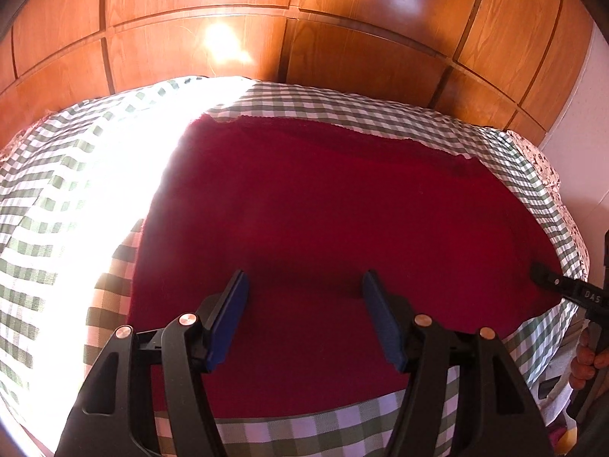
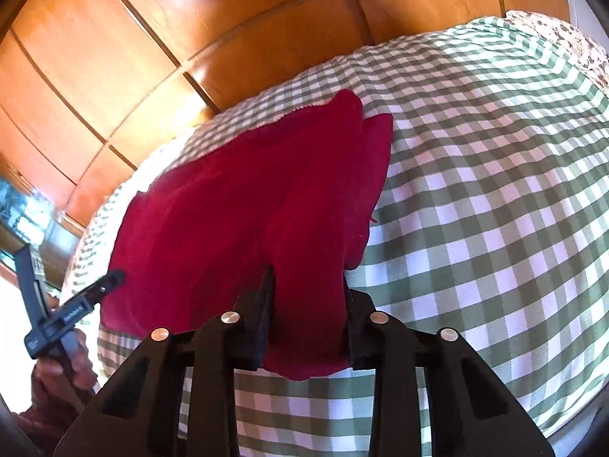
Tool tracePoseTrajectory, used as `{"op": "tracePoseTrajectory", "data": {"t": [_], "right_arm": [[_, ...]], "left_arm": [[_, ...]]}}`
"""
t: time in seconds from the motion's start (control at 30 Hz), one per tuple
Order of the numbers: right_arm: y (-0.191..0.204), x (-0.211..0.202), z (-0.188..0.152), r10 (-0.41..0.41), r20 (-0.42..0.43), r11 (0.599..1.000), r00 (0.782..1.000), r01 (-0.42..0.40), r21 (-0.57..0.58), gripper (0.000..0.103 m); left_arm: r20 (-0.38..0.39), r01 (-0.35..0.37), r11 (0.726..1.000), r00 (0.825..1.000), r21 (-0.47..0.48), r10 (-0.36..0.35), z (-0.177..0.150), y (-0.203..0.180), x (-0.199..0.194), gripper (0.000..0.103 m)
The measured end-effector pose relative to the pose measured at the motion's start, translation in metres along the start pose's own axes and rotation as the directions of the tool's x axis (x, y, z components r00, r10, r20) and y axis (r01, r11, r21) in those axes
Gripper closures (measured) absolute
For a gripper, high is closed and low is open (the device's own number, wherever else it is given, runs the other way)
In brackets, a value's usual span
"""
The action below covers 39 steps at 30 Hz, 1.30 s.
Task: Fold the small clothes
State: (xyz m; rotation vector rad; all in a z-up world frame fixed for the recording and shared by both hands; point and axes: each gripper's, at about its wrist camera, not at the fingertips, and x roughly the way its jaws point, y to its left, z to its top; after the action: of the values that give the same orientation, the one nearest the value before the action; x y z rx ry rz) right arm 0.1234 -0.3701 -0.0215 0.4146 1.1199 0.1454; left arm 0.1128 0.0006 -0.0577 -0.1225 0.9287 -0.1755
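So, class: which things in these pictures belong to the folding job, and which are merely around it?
Job:
- red cloth
- right claw, shut on a bunched edge of it
- left claw, open above it

Around:
- checked cover
- wooden panelling
- floral fabric

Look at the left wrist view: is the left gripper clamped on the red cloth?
No. The left gripper stands with its jaws apart above the flat red cloth, pinching nothing.

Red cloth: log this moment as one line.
red cloth on checked cover | right gripper shut on cloth's near edge | left gripper open above cloth | fold unfinished
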Motion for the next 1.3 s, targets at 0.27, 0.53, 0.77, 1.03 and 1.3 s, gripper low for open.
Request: {"op": "tracePoseTrajectory", "data": {"t": [0.27, 0.53, 0.77, 1.03, 1.3], "right_arm": [[0.032, -0.022, 0.015, 0.112, 0.072, 0.993, 0.991, -0.109, -0.039, 0.08], [0.138, -0.039, 0.032, 0.266, 0.078, 0.929, 0.961, -0.233, -0.288, 0.08], [0.228, -0.002, 0.017, 0.337, -0.056, 0.834, 0.94, -0.326, -0.446, 0.081], [0.282, 0.081, -0.031, 0.253, -0.242, 0.777, 0.937, -0.346, -0.526, 0.081], [0.281, 0.066, -0.044, 0.346, -0.26, 0.718, 0.901, -0.433, -0.546, 0.041]], "left_arm": [[-0.014, 0.109, 0.977, 0.994, -0.184, -0.113, -0.004, 0.051, -0.01, 0.063], [-0.001, 0.155, 0.946, 0.987, -0.284, -0.162, -0.01, 0.088, -0.016, 0.068], [0.071, 0.197, 0.91, 0.98, -0.366, -0.184, -0.011, 0.126, -0.04, 0.063], [0.108, 0.33, 0.834, 0.943, -0.442, -0.316, -0.016, 0.151, -0.048, 0.041], [0.075, 0.399, 0.783, 0.906, -0.478, -0.416, -0.005, 0.147, -0.038, 0.032]]}}
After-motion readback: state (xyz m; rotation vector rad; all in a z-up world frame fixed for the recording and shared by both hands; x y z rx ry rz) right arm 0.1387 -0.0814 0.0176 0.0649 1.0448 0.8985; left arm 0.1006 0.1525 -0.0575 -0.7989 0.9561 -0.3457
